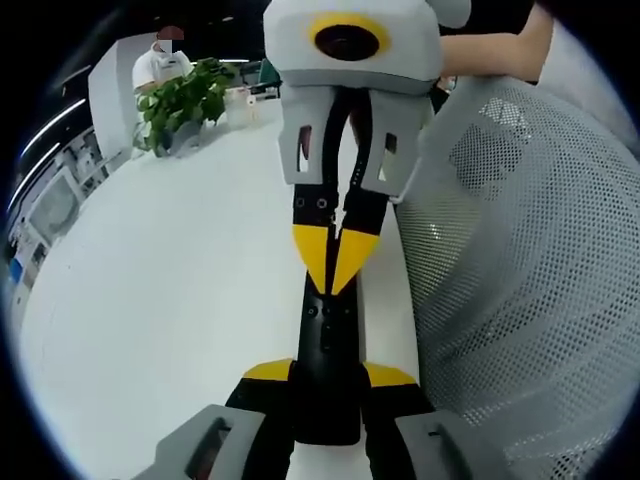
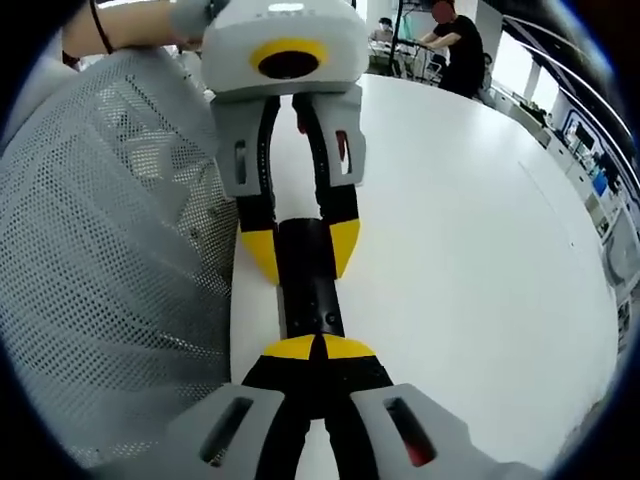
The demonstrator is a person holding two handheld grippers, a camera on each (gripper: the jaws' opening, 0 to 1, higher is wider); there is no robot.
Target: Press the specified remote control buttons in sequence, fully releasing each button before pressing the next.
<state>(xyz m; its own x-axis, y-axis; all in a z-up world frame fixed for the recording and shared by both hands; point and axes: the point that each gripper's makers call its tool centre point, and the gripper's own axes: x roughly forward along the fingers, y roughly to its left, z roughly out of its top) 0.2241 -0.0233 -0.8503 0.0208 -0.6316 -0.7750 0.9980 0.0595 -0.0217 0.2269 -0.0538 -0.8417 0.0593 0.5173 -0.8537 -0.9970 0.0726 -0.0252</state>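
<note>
My left gripper clamps one end of the black remote above the white table, and my closed right gripper presses it, so pushing crookedly could twist it loose.

The remote control looks glossy black plastic, the table smooth matt white, the chair back perforated mesh.

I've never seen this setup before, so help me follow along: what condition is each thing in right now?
Remote control: lying flat on the white table, held at one end.
Left gripper: shut on the remote's end.
Right gripper: shut, tips on the remote's top.
Mesh chair back: upright beside the table.
Potted plant: upright, far end.
</note>
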